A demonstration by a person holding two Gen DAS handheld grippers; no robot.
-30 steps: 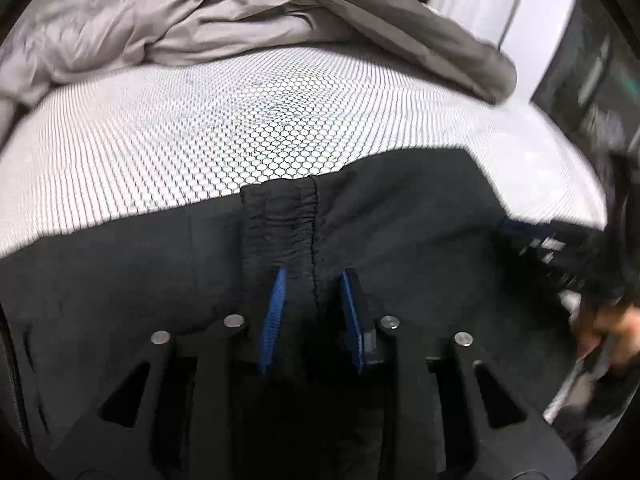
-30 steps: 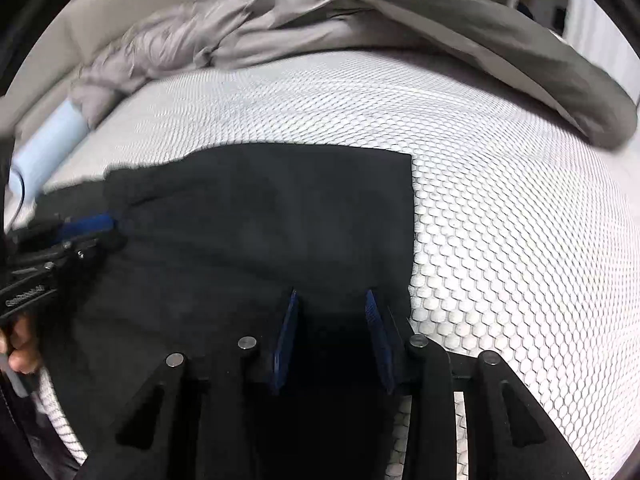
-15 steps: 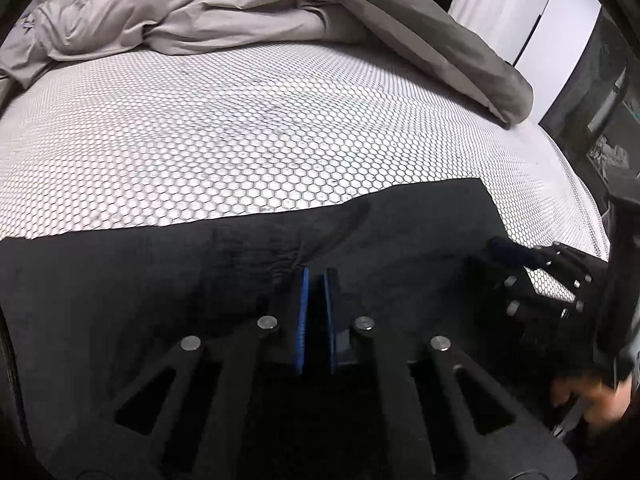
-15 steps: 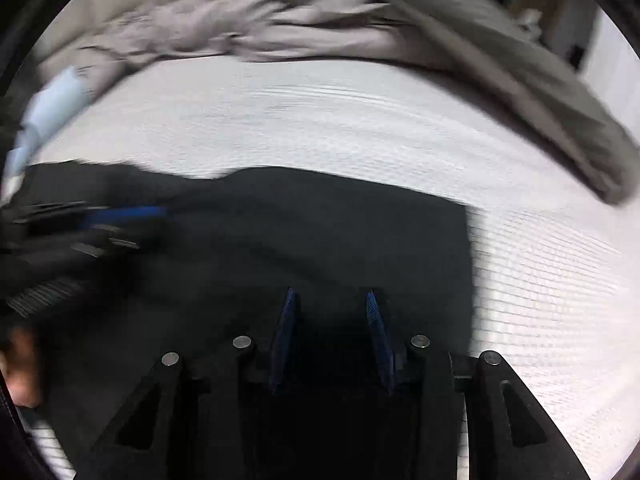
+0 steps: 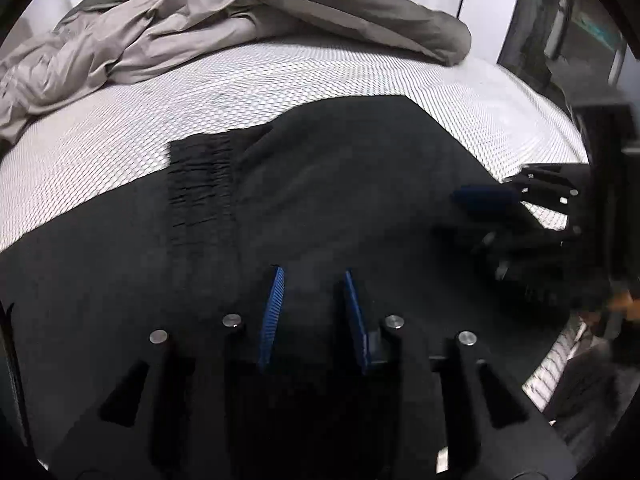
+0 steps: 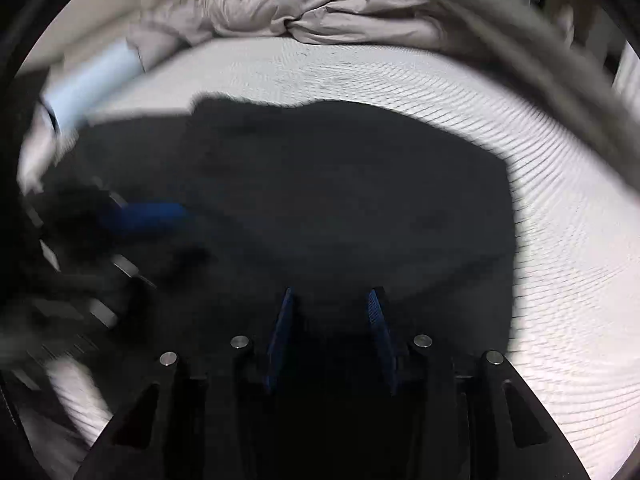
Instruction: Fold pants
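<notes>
Right now the bed (image 5: 280, 92) with its white honeycomb-mesh cover is carrying everything I am working on, with a crumpled grey duvet (image 5: 248, 12) heaped along its far side. Lying flat across the near half are the black pants (image 5: 360, 184), already doubled over, their gathered elastic waistband (image 5: 200, 184) showing on the far left of the cloth in my left view and a straight folded edge running down the right in my right view. I am judging them as light, limp and a little clingy: they are going to sag and drag wherever I am not supporting them, so I am planning to pinch through every layer at two corners of one edge, near the waistband, rather than mid-panel. My left gripper (image 5: 312, 312) is hovering over the near middle of the cloth, its jaws opening with no fabric pinched between the blue pads that I can make out. My right gripper (image 6: 332, 336) is doing the same near the right-hand edge, jaws opening, apparently holding nothing, though that view is blurring.
</notes>
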